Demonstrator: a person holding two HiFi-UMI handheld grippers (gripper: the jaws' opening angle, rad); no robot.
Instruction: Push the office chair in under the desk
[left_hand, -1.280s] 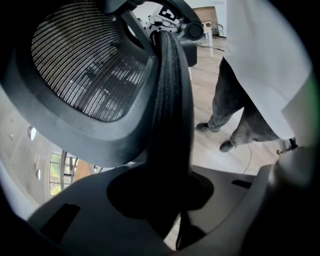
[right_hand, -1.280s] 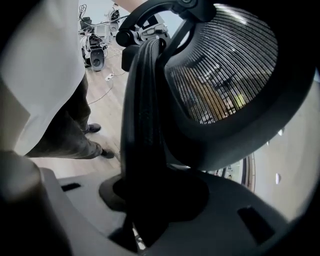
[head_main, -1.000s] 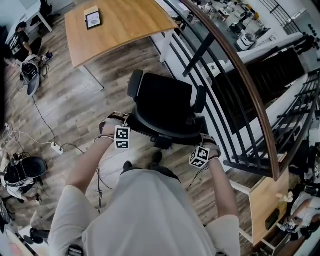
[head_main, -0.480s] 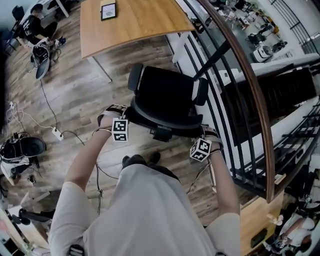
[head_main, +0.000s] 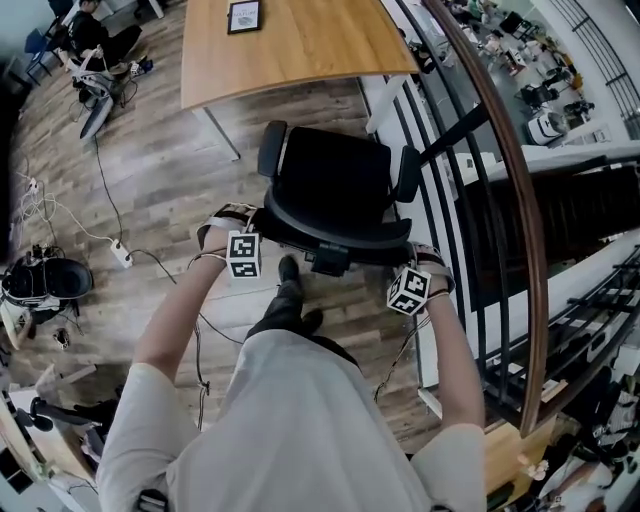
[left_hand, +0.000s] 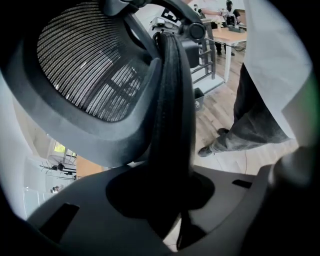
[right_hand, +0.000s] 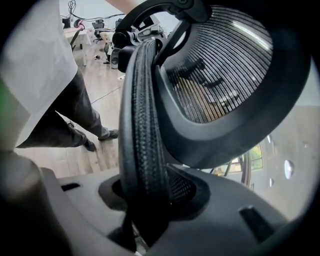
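Note:
The black mesh office chair (head_main: 335, 190) stands on the wood floor, its seat facing the wooden desk (head_main: 300, 45) at the top of the head view. My left gripper (head_main: 250, 225) holds the left edge of the backrest and my right gripper (head_main: 412, 260) holds the right edge. In the left gripper view the padded backrest rim (left_hand: 170, 100) runs down between the jaws of the left gripper (left_hand: 165, 200). The right gripper (right_hand: 150, 200) has the rim (right_hand: 142, 110) filling its gap the same way; its jaws have just been opening slightly with the rim still between them.
A dark railing with a curved wooden handrail (head_main: 500, 180) runs close along the chair's right side. A desk leg (head_main: 222, 133) stands ahead left. A power strip and cables (head_main: 120, 255) lie on the floor at left. My shoe (head_main: 290, 272) is behind the chair.
The chair and both grippers have moved forward toward the desk, which now sits nearer in view. My foot has stepped forward behind the chair.

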